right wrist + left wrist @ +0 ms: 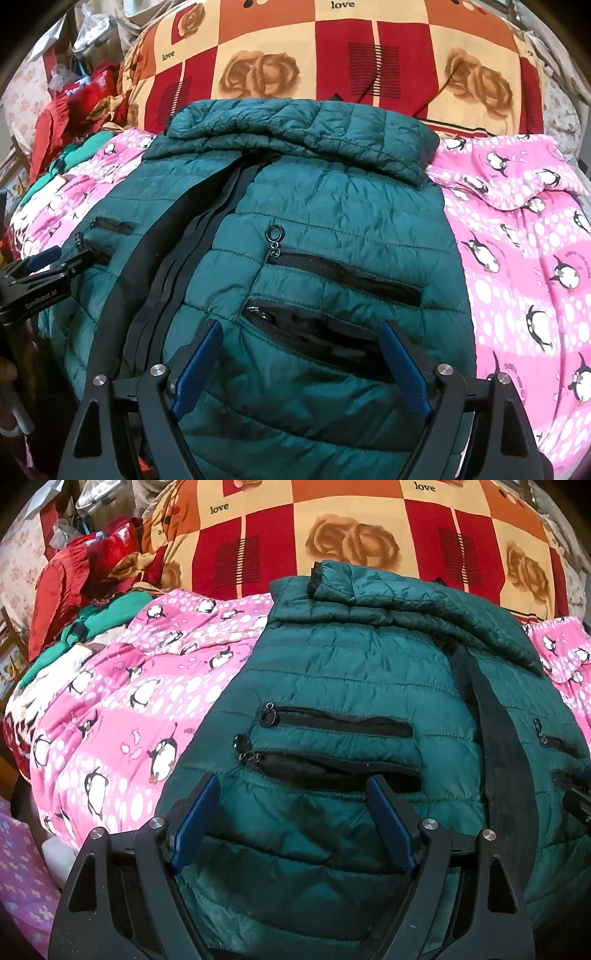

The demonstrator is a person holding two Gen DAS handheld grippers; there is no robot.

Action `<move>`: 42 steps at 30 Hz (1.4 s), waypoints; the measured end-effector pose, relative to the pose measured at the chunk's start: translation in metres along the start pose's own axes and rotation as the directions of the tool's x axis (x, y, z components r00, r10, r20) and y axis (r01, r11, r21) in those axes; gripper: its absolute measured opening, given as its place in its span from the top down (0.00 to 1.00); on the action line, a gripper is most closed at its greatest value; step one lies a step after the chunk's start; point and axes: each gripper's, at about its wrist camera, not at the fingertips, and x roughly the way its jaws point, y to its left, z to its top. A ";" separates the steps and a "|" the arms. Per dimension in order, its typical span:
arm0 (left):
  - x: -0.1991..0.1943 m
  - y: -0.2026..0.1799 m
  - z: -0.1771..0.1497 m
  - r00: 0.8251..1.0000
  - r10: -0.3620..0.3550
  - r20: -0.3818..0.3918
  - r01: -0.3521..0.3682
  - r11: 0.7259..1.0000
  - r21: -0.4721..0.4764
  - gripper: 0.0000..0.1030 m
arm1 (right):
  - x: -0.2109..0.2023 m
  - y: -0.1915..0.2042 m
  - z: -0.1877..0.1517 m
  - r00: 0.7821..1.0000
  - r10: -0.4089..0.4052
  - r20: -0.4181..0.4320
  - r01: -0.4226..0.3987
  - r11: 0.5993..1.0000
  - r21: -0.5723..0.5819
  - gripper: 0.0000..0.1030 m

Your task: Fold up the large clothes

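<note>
Pink penguin-print blanket point(122, 709) spreading across the bed, with a red and cream checked cushion point(369, 528) propped at 12 o'clock. Lying on the blanket: a dark green quilted jacket point(332, 672), front side up, filling the middle of both views, sleeves already folded across its top end at 12 o'clock. Running down its middle: a black zip strip point(173, 236), with two zipped pockets on each side.

Hovering over the hem at 6 o'clock: left gripper point(293, 823), jaws standing wide with nothing between them, above the lower pocket point(332, 768). Matching it over the other half: right gripper point(301, 365), jaws equally wide and empty, above the gaping pocket point(317, 332).

Probably preparing to lift the hem toward the collar. Worth pinching the hem edge itself, both layers, well clear of the slack pocket openings, keeping both hands level so the slippery fabric folds squarely.
</note>
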 end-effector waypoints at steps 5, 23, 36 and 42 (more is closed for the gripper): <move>0.000 0.003 -0.005 1.000 -0.018 -0.015 0.018 1.000 -0.017 0.21 | -0.008 0.005 -0.003 1.000 0.013 0.013 -0.012 1.000 -0.023 0.18; -0.012 0.014 -0.017 0.999 -0.020 -0.036 0.019 0.999 -0.026 0.21 | -0.013 0.004 -0.013 0.999 0.029 -0.019 -0.029 0.999 -0.015 0.18; -0.010 0.032 -0.023 0.997 0.003 -0.075 -0.007 0.998 -0.059 0.21 | -0.017 -0.001 -0.023 0.998 0.035 -0.042 -0.036 0.999 -0.020 0.18; -0.006 0.047 -0.028 0.996 -0.006 -0.091 -0.002 0.996 -0.089 0.21 | -0.022 -0.021 -0.031 0.998 0.027 -0.056 -0.026 0.999 0.018 0.17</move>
